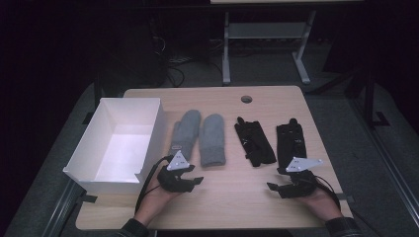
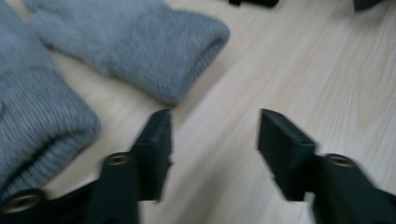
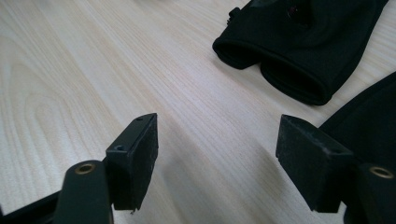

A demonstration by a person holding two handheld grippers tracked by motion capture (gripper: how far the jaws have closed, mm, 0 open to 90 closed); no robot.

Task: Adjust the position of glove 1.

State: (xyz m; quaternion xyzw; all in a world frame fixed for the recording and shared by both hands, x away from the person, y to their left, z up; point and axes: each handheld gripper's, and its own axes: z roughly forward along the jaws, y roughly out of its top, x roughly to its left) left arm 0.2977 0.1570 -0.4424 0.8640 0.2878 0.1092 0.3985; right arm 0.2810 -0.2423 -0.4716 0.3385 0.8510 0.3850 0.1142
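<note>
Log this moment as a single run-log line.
left gripper: open, empty, near grey mittens | right gripper: open, empty, near black gloves | white box: table's left, empty

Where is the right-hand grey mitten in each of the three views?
High view: the right grey mitten lies mid-table, beside its twin, cuff toward the person.
Left gripper view: it runs across the top, cuff pointing right, above the jaws.
Right gripper view: not in it; black gloves lie there instead.
Shared landmark: the pale wood table.
</note>
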